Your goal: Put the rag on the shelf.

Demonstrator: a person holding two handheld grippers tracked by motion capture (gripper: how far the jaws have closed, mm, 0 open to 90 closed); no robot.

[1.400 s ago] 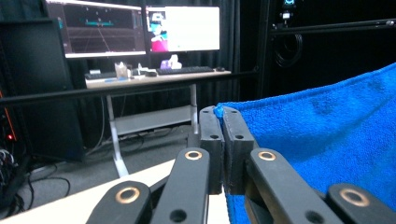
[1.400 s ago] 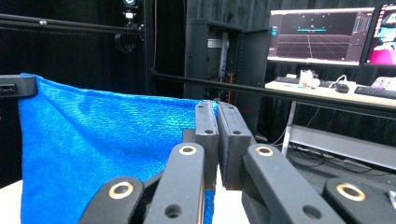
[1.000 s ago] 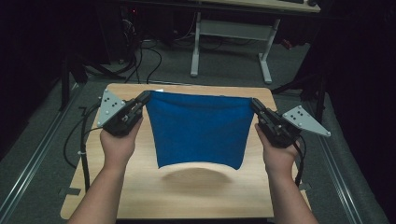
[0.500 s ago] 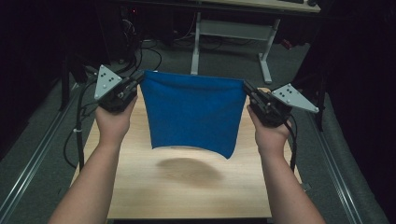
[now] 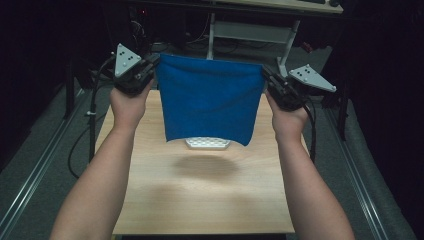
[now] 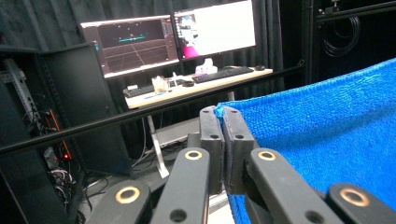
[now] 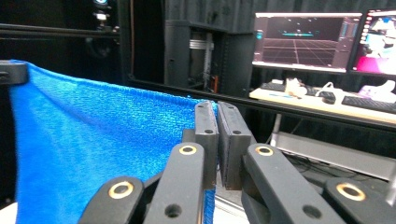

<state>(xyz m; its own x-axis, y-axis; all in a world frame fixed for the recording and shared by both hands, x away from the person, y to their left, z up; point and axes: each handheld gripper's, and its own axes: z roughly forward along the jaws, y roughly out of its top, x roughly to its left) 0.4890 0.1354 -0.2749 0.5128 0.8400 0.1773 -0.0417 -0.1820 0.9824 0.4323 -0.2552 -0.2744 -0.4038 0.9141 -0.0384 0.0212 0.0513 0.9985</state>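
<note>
The cloth hangs in the air above the table, stretched flat between the two grippers so that it opens out fully and its lower edge swings free. The left gripper pinches one top corner, jaws pressed together on the fabric; the right gripper pinches the other top corner the same way (each gripper view has blue weave caught between the black jaws). Holding by the corners keeps the top edge taut and level. A white perforated thing, perhaps a tray, lies on the table below, partly hidden by the cloth.
</note>
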